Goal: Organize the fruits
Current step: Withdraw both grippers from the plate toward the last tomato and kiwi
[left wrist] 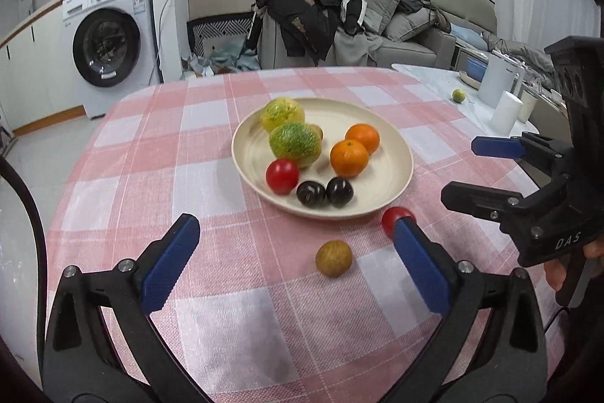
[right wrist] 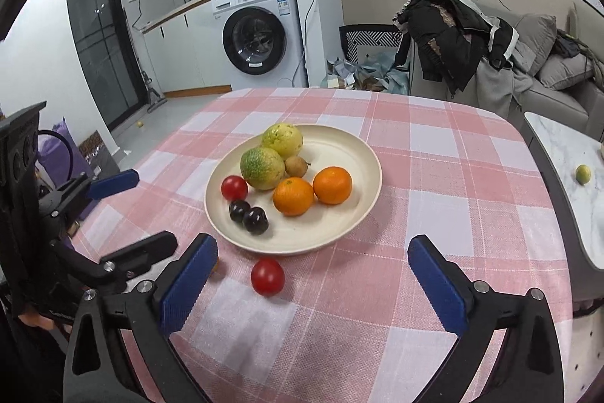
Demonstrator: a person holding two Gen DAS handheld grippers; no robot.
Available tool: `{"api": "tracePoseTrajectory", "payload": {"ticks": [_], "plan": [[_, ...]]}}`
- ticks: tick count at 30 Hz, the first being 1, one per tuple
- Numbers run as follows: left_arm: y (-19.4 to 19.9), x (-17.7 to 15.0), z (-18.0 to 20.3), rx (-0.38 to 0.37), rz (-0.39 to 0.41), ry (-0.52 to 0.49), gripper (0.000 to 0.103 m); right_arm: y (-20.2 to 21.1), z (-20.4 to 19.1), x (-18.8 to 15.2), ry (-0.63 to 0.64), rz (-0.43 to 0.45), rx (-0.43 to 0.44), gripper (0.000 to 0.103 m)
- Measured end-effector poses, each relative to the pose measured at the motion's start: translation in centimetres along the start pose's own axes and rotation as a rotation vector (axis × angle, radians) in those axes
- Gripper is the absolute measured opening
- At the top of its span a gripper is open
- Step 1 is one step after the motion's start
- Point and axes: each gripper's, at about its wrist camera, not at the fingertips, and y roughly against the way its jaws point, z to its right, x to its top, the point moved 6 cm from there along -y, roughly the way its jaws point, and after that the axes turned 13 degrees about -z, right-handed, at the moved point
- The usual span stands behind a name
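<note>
We hold both grippers wide open and empty above the checked surface (left wrist: 234,308). A cream plate (right wrist: 351,146) carries two green-yellow fruits, two oranges, a tomato, two dark plums and a small brown fruit. Off the plate, a brown longan (left wrist: 333,258) lies between the left gripper (left wrist: 298,265) fingers, nearer the right one. A red tomato (right wrist: 267,276) lies between the right gripper (right wrist: 321,284) fingers, nearer the left.

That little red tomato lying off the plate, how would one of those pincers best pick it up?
Probably around its widest middle. The tomato is round and smooth, and sits alone on the cloth just short of the plate. Coming down from above with the open right gripper, one finger on each side, keeps the plate rim out of the way. A gentle squeeze should do, since it may roll or bruise.
</note>
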Motion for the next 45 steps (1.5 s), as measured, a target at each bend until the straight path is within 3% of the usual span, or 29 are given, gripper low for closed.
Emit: {"api": "tracePoseTrajectory", "payload": {"ticks": [14, 45], "plan": [[-1.8, -0.1, -0.6, 0.023, -0.011, 0.013, 0.102, -3.9, -0.7, -1.6, 0.035, -0.105, -0.029, 0.103], [-3.4, 0.0, -1.9, 0.047, -0.017, 0.061, 0.102, -6.4, -1.7, -2.4, 0.058, -0.17, -0.07, 0.103]]}}
